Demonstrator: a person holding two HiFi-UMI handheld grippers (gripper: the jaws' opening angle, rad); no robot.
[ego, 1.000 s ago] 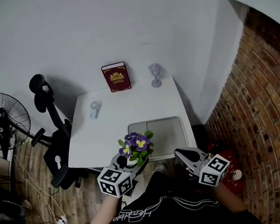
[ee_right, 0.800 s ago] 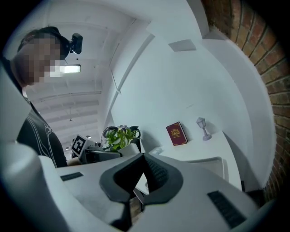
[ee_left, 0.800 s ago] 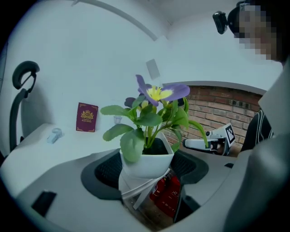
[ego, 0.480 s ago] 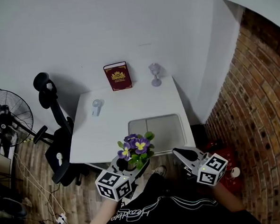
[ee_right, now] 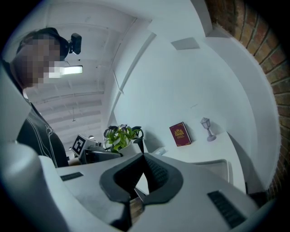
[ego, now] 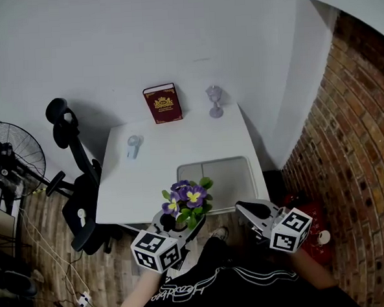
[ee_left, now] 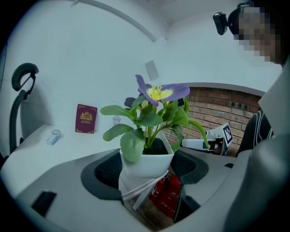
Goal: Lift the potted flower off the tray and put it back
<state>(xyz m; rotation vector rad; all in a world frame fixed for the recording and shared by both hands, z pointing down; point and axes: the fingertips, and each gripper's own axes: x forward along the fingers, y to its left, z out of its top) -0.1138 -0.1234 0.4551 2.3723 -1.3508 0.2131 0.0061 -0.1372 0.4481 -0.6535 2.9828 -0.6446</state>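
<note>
The potted flower [ego: 186, 200], purple blooms and green leaves in a white pot [ee_left: 146, 165], hangs in the air at the table's front edge, off the grey tray [ego: 214, 177]. My left gripper [ego: 173, 221] is shut on the pot, one jaw on each side of it [ee_left: 146, 168]. The tray lies bare at the table's front right. My right gripper [ego: 249, 210] hovers beside the table's front right corner, to the right of the flower. Its jaws meet with nothing between them [ee_right: 144, 157]. The flower [ee_right: 118, 136] and the left gripper show at the left of the right gripper view.
A white table [ego: 160, 171] carries a red book [ego: 163, 104] propped against the wall, a small goblet-shaped lamp [ego: 215, 101] and a small pale gadget [ego: 134, 145]. An office chair [ego: 77, 189] and a floor fan [ego: 11, 160] stand left. A brick wall [ego: 353, 140] runs right. Red canisters [ee_left: 164, 199] stand on the floor below the pot.
My left gripper has lifted the pot a little and drawn it back from the tray toward the table's front edge. The right gripper has stayed put.
</note>
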